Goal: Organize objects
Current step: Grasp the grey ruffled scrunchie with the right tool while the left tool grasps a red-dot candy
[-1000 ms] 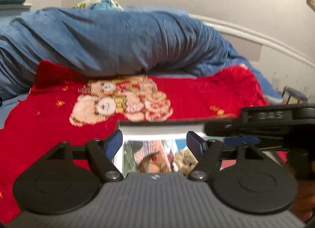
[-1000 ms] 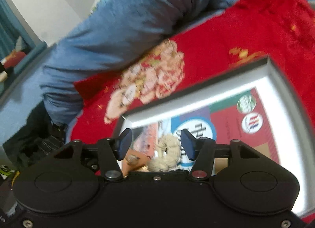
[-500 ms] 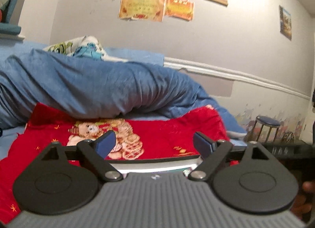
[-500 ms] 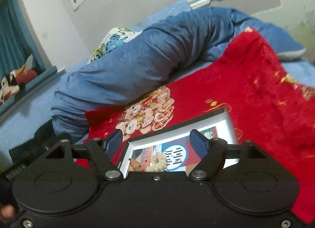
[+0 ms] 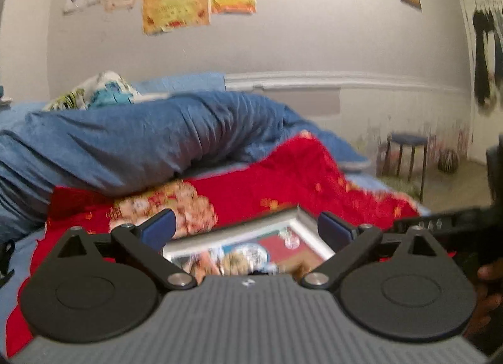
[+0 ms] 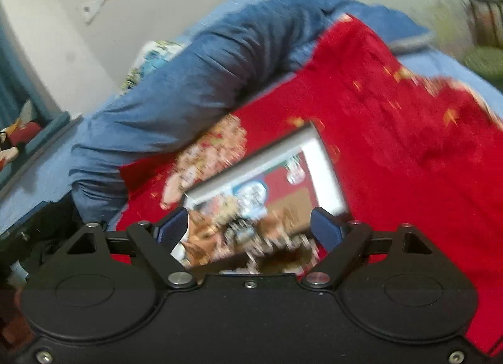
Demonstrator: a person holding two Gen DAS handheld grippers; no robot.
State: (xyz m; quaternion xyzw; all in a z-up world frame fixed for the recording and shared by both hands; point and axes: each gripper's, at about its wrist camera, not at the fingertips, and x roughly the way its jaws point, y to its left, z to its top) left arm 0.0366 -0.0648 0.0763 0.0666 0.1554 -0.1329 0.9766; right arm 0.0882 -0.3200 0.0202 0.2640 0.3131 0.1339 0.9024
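A white-rimmed tray (image 5: 300, 222) with a colourful printed bottom lies on a red blanket (image 5: 283, 184) on the bed. It holds several small objects, blurred; a pale rope-like bundle (image 5: 234, 258) shows among them. It also shows in the right wrist view (image 6: 327, 162). My left gripper (image 5: 246, 227) is open and empty, just above the tray's near side. My right gripper (image 6: 250, 227) is open and empty above the tray's near end, over the blurred objects (image 6: 245, 228).
A rolled blue duvet (image 5: 125, 140) lies behind the blanket, with a patterned pillow (image 5: 94, 93) beyond it. A wall with posters (image 5: 176, 11) stands behind. A blue stool (image 5: 407, 153) stands on the floor at the right. The other gripper's black body (image 5: 456, 222) shows at the right edge.
Both grippers have opened wider and pulled back and up from the tray. The views are blurred with motion, and the tray now sits smaller in both.
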